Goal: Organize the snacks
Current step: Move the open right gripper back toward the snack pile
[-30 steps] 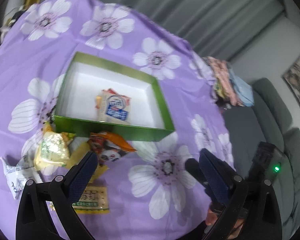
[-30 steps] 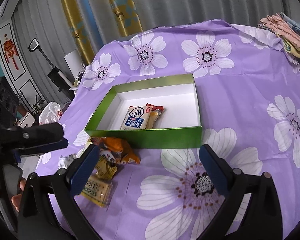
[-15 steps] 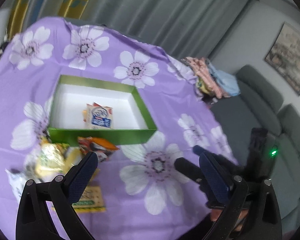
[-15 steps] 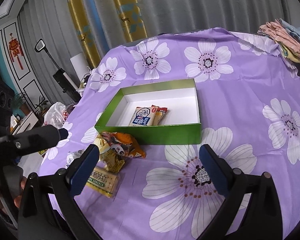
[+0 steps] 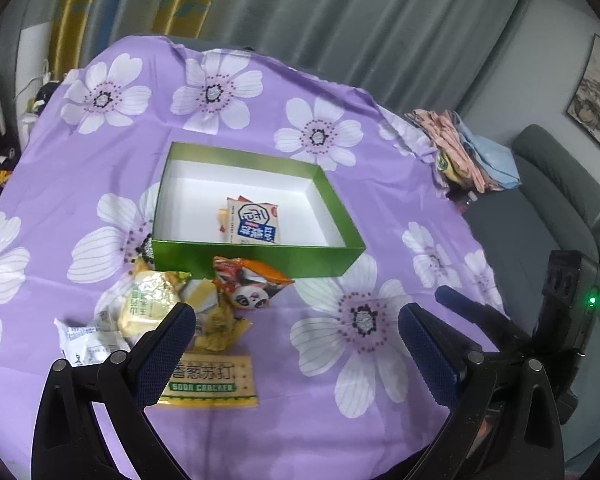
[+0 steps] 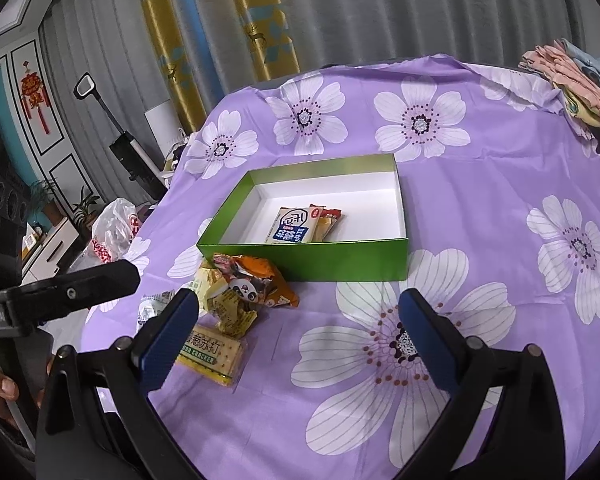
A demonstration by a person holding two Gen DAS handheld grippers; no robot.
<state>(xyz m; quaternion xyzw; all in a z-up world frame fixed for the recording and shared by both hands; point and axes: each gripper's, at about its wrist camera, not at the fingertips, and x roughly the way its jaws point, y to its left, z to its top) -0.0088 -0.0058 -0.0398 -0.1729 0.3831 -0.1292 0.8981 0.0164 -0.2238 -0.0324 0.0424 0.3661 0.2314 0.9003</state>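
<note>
A green box (image 5: 260, 258) with a white inside sits mid-table and also shows in the right wrist view (image 6: 320, 258). Inside lies a white and blue snack packet (image 5: 256, 226) (image 6: 294, 226) over orange ones. In front of the box lies a loose pile: an orange panda packet (image 5: 252, 284) (image 6: 252, 276), a yellow-green packet (image 5: 146, 306), a soda cracker pack (image 5: 212, 380) (image 6: 212, 354) and a white wrapper (image 5: 86, 342). My left gripper (image 5: 296, 336) is open and empty above the near table edge. My right gripper (image 6: 298, 330) is open and empty, held back from the pile.
A purple flowered cloth (image 5: 340, 360) covers the round table. Folded clothes (image 5: 468, 152) lie at the far right edge, with a grey sofa (image 5: 556, 184) beyond. Curtains (image 6: 220, 20) hang behind, and a plastic bag (image 6: 112, 232) sits off the table's left.
Both grippers have pulled back and lifted away from the table, so the box and pile look smaller and farther. Both stay open and empty. The snacks have not moved.
</note>
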